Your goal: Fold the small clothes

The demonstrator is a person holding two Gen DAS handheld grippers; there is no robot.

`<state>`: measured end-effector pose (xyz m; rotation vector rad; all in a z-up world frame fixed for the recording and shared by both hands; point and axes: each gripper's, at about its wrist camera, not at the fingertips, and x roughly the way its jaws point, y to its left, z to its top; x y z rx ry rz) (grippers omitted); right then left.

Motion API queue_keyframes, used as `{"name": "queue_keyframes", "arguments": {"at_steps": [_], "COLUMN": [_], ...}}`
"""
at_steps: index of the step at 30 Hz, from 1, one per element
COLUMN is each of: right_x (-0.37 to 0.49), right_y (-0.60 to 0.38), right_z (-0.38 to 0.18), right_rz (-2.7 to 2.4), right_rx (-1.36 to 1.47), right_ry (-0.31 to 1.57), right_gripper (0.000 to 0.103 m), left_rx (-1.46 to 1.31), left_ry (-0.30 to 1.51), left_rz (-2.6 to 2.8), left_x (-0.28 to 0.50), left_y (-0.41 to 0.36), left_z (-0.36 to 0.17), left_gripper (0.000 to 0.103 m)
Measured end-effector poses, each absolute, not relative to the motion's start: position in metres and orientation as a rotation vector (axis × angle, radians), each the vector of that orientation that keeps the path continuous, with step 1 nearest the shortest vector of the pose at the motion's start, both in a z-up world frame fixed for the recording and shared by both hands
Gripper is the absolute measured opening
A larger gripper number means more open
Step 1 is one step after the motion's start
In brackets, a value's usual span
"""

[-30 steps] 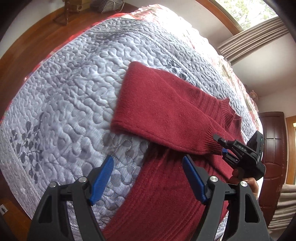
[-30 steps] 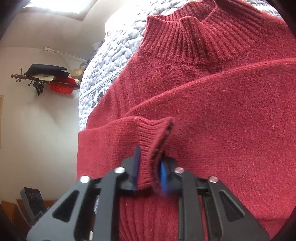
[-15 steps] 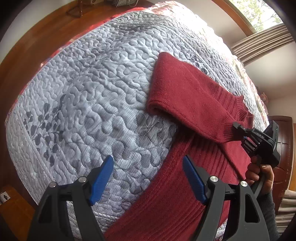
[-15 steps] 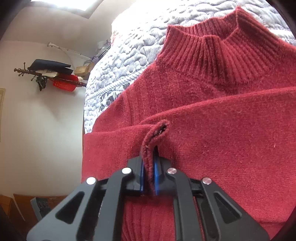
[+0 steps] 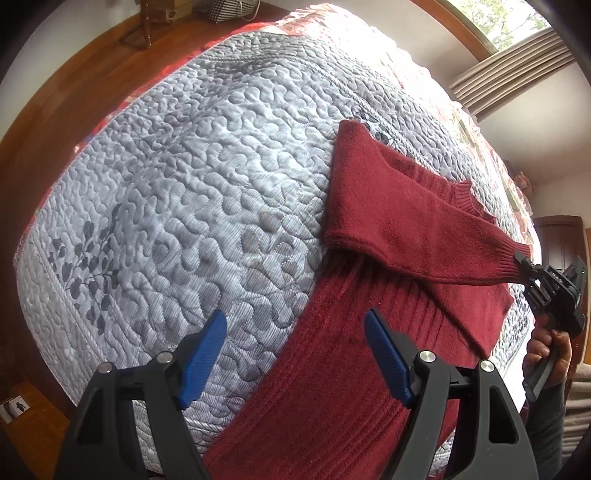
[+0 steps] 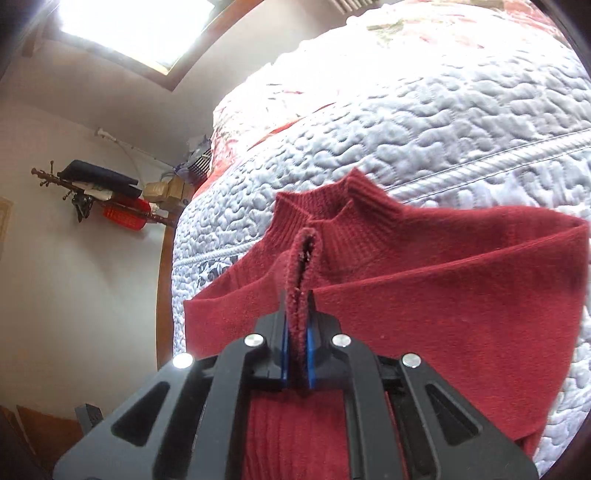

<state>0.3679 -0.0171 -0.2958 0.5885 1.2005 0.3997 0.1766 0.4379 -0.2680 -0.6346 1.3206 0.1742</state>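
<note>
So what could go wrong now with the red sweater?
The right gripper pinches only the thin edge of the sleeve cuff, so the cuff might slip out. The sleeve is pulled across the red sweater, and more pulling could drag the whole thing over the quilt and bunch it. The left gripper is open, pinning nothing.

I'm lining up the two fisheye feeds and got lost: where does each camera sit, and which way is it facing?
Left wrist: sits on the left gripper, low over the quilt, looking along the open blue fingers at the red sweater; the right gripper and hand show too.
Right wrist: sits on the right gripper, facing the collar and a window; its fingers pinch the sleeve cuff.
Shared: sweater, quilt, cuff.
</note>
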Motion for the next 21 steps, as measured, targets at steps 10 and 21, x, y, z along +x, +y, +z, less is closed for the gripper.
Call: {"name": "queue_keyframes", "arguments": {"at_steps": [10,21], "right_x": [0.354,0.331], "right_y": [-0.086,-0.131], "right_z": [-0.304,-0.322], "right_rz": [0.307,0.239], "right_rx": [0.662,0.707], "right_ry": [1.187,1.198], "right_gripper": [0.006,0.006], "left_rx": [-0.575,-0.527], "left_ry": [1.336,1.349], "left_rz": [0.146,0.112], "left_x": [0.187,0.205], "left_y": [0.413,0.390], "left_z": [-0.264,-0.269], "left_gripper": [0.077,0.077]}}
